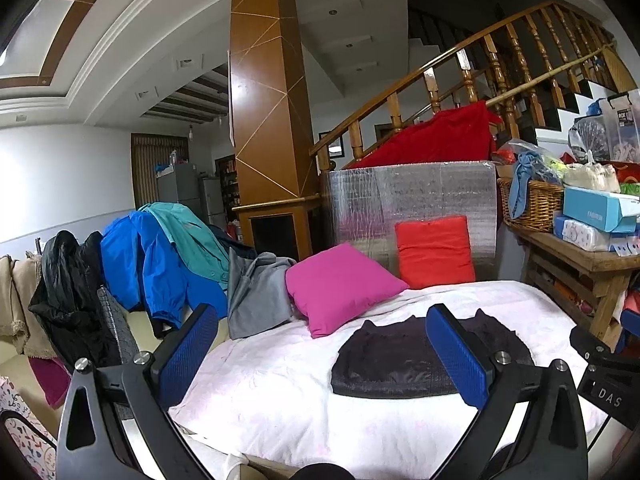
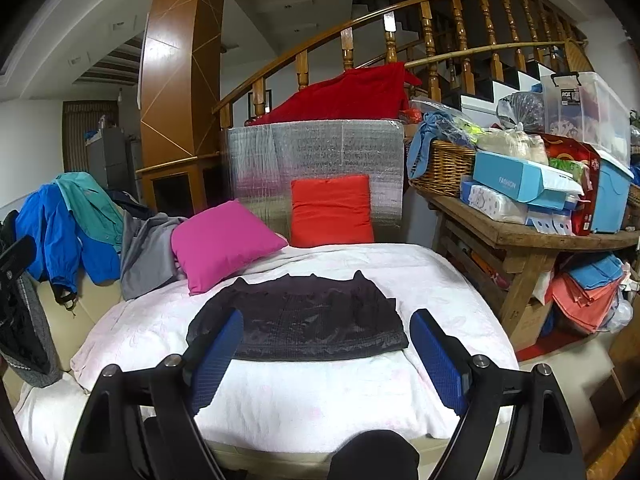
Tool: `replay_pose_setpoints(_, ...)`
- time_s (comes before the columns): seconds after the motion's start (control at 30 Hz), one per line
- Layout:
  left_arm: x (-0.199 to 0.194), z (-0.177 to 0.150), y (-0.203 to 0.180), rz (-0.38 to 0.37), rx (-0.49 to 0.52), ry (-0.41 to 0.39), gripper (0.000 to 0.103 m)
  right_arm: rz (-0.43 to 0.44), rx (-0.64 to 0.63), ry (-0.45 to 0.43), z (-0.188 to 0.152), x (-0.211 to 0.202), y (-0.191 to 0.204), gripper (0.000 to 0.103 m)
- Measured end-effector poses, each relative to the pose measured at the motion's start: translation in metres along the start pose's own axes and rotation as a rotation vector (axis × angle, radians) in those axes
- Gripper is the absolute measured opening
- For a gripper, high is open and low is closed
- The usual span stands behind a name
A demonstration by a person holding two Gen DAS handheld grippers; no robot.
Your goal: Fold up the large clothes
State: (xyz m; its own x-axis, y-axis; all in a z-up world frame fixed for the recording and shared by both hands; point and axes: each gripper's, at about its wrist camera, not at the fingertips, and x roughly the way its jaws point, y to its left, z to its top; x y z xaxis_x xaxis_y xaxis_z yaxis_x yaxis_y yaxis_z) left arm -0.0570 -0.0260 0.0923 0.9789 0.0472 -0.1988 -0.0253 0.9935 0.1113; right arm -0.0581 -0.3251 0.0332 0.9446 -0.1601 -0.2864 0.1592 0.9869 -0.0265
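The dark garment (image 2: 298, 318) lies folded flat on the white quilt (image 2: 432, 280), in the middle of the right wrist frame and at lower right of centre in the left wrist frame (image 1: 394, 360). My right claw (image 2: 326, 356) hangs in the lower part of its frame with its blue pads (image 2: 438, 358) spread wide, pinching nothing; one pad sits over the garment's left edge in the picture, the other over bare quilt to its right. My left claw (image 1: 324, 352) is spread just as wide and empty, its right pad (image 1: 458, 354) overlapping the garment in the frame (whether it touches the cloth I cannot tell). Behind the garment, a pink pillow (image 2: 224, 244) leans at centre left and an orange pillow (image 2: 332, 210) stands upright against a silver foil panel (image 2: 316, 152), with a red cloth (image 2: 352, 96) draped above it. At the left of the frame, a grey top (image 2: 146, 254), a blue jacket (image 2: 60, 232) and a teal shirt (image 2: 90, 204) are heaped together. At the right, a wooden table (image 2: 520, 236) carries a wicker basket (image 2: 444, 168) and blue boxes (image 2: 516, 184). A wooden stair rail (image 2: 400, 32) curves across the top.
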Motion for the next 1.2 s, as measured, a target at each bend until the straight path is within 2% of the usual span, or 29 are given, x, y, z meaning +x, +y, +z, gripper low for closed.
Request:
replay_pose_setpoints(0.17, -0.001, -0.002, 0.002, 0.009, -0.007, 0.000, 0.103, 0.003, 0.006, 0.013, 0.000, 0.005, 0.001, 0.088)
replay_pose_setpoints(0.77, 0.019, -0.021, 0.003, 0.017, -0.007, 0.083, 0.103, 0.016, 0.015, 0.097, -0.014, 0.034, 0.005, 0.088)
replay_pose_setpoints(1.2, 0.022, -0.028, -0.002, 0.008, 0.010, 0.109, 0.103, 0.015, 0.022, 0.103, -0.017, 0.036, 0.002, 0.088)
